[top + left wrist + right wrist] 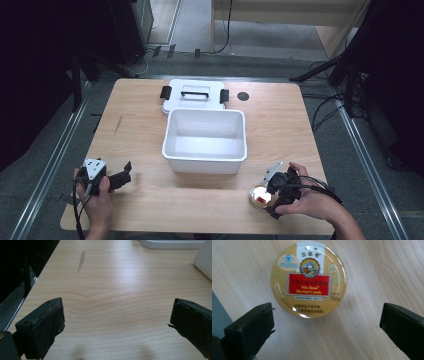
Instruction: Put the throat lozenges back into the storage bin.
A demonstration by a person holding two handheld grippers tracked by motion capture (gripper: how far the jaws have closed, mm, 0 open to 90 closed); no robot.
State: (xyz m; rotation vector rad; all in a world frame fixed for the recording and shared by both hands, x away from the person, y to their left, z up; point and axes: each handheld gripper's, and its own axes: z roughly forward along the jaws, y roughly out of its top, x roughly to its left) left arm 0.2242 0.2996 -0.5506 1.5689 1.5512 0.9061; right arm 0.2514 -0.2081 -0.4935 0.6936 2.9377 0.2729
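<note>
A round gold candy tin (pixel 260 196) with a red label lies flat on the wooden table (pixel 150 200) near its front right. My right gripper (pixel 273 199) is held just to the right of it, jaws apart. In the right gripper view the tin (pixel 309 280) lies just beyond the open right gripper (pixel 328 312), and neither pad touches it. My left gripper (pixel 125 175) rests at the front left, open over bare wood. Nothing lies between the wide-apart jaws of the left gripper (pixel 117 308).
An open white plastic bin (pixel 205 163) stands mid-table, its lid (pixel 194 95) with black clasps lying behind it. A small black disc (pixel 243 96) sits at the back right. The left gripper view shows the bin's corner (pixel 206 260) and the table's left edge (pixel 37 282).
</note>
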